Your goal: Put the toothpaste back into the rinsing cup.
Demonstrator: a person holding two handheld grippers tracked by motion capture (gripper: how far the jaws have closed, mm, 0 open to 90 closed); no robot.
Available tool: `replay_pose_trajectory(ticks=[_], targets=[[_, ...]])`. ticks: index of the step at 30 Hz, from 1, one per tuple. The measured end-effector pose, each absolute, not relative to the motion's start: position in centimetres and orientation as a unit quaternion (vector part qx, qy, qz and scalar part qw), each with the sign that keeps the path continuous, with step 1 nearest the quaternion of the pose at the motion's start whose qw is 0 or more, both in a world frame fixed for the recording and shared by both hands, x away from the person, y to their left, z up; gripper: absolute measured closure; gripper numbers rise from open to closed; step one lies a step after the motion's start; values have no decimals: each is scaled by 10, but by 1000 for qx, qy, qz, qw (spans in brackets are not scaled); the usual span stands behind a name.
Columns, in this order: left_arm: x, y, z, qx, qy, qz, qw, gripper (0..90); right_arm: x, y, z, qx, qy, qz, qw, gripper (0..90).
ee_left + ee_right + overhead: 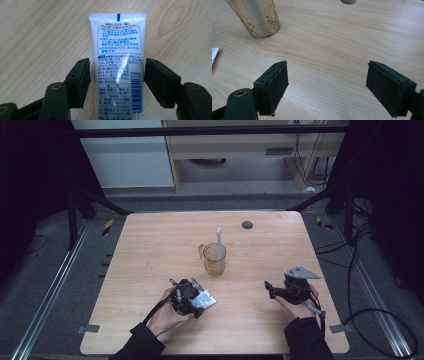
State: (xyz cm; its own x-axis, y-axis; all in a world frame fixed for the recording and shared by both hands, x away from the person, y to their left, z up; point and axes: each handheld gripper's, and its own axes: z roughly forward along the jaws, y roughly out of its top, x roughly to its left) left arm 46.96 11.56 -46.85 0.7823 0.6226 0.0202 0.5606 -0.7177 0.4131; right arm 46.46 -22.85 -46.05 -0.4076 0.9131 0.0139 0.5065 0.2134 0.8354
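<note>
1. Left gripper [199, 306] low over the near-left part of the wooden table [150, 245], gripped by the person's left hand [167, 315], sleeve entering from the bottom edge.
2. Jaws of the left gripper spread wide, straddling a white toothpaste tube [117, 67] lying flat on the table.
3. In the left gripper view: tube running lengthwise between the two black pads [81, 75], crimped flat end pointing away, blue printed text and a barcode facing up.
4. Narrow gap of bare wood visible on each side between tube and pad; pads not pressing on the tube. Nothing lifted.
5. In the high view: tube [205, 298] poking out toward the right from under the left gripper, well short of the cup.
6. Amber see-through cup [214, 259] upright near the table centre, handle on its left, a white toothbrush [219, 244] standing in it, leaning a little.
7. Right gripper [268, 288] over the near-right part of the table, held in the right hand [300, 306], grey three-cornered plate on top, pointing left toward the middle.
8. Right gripper's jaws wide apart, bare wood between the pads [277, 87], nothing held.
9. In the right gripper view: base of the cup [254, 17] at upper left; small dark round disc [348, 1] at the top edge, the same disc [247, 224] near the far edge in the high view.
</note>
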Motion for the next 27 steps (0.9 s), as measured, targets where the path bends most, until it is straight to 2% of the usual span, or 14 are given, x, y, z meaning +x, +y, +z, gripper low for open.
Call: replay_pose_trajectory(ticks=[13,27], targets=[[475,116,-472,924,329,55,188,424,466,-227,-462,481,739,398,251,178],[473,129,-459,906,362,54,213,631,466,-229,-465,484,741,393,249,179]])
